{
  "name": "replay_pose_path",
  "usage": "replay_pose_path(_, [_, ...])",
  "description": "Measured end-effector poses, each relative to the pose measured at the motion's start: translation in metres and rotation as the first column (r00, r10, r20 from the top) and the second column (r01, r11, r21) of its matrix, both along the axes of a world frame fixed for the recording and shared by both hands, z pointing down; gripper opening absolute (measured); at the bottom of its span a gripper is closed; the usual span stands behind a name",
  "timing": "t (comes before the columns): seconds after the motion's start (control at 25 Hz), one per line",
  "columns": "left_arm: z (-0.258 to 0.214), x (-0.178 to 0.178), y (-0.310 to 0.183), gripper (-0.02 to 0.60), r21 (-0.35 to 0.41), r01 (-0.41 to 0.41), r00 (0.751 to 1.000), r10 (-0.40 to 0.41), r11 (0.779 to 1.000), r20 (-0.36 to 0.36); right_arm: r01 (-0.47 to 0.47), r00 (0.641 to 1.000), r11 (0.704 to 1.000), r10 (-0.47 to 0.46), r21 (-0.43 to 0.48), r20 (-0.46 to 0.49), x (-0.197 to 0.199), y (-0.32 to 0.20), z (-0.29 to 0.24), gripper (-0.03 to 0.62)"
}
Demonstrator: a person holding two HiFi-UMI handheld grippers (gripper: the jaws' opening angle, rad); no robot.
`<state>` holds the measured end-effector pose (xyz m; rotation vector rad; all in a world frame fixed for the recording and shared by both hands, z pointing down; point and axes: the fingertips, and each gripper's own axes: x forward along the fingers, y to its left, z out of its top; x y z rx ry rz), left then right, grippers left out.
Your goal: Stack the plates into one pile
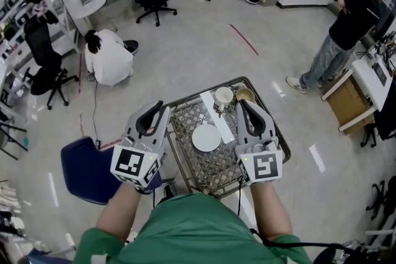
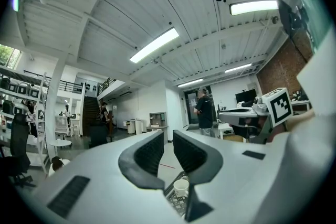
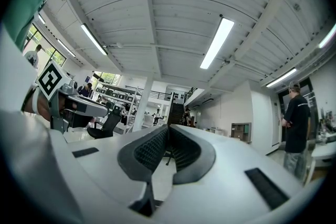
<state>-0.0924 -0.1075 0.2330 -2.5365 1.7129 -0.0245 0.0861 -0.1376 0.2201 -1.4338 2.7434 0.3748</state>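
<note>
- The left tongs [image 1: 153, 111] and the right tongs [image 1: 246, 107] are both closed on nothing, above the bench [image 1: 216, 165].
- A white plate [image 1: 205, 137] lies at frame centre (single or finished pile, unclear), so the step and the next move stay unsettled.

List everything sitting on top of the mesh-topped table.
On the mesh-topped table sit a white plate, a white cup, a tan cup and a flat white strip. The right claw covers part of its right side, so anything there is unseen.
</note>
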Motion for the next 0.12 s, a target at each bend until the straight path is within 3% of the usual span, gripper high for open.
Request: replay_pose_path(0.12, [0.0037,0.0022,-0.0021,0.071,0.001,0.0,1.0,0.0,1.0,-0.001,-0.004,1.0,1.0,0.004,-0.002,-0.003,0.0024,-0.0023,0.0053,0.032])
